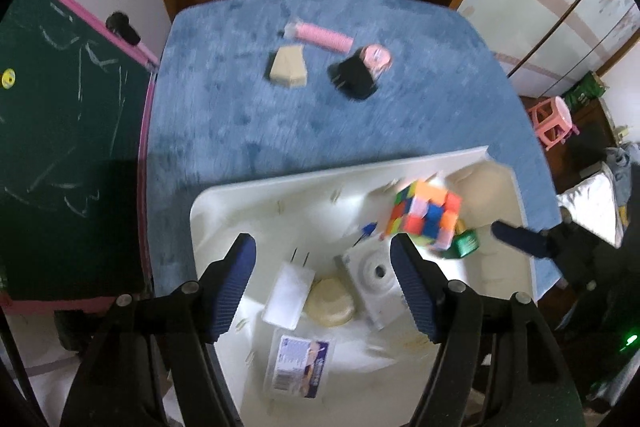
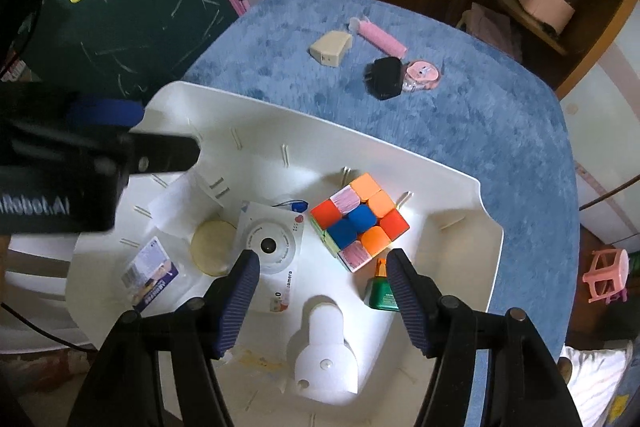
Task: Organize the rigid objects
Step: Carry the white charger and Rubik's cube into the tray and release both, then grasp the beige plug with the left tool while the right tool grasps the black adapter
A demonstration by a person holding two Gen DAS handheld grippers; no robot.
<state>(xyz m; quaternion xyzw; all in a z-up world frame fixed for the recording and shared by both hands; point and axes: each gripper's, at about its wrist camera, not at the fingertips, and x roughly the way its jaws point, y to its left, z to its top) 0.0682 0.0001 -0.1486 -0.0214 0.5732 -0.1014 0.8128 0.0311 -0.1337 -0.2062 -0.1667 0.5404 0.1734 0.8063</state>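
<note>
Inside the white bin (image 2: 460, 195) on the blue table (image 2: 500, 115) lie a colored puzzle cube (image 2: 360, 223), a white toy camera (image 2: 272, 247), a plug (image 1: 288, 291) and a small green bottle (image 2: 382, 293). Both the left claw (image 1: 324, 291) and the right claw (image 2: 320, 303) hang above it, spread and holding nothing. Farther back on the table rest a beige block (image 2: 330, 47), a pink roll (image 2: 380, 37) and a black adapter (image 2: 384, 77).

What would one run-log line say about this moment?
left hand-held gripper: open, empty | right hand-held gripper: open, empty | white bin: cube inside | blue table: black plug waiting
</note>
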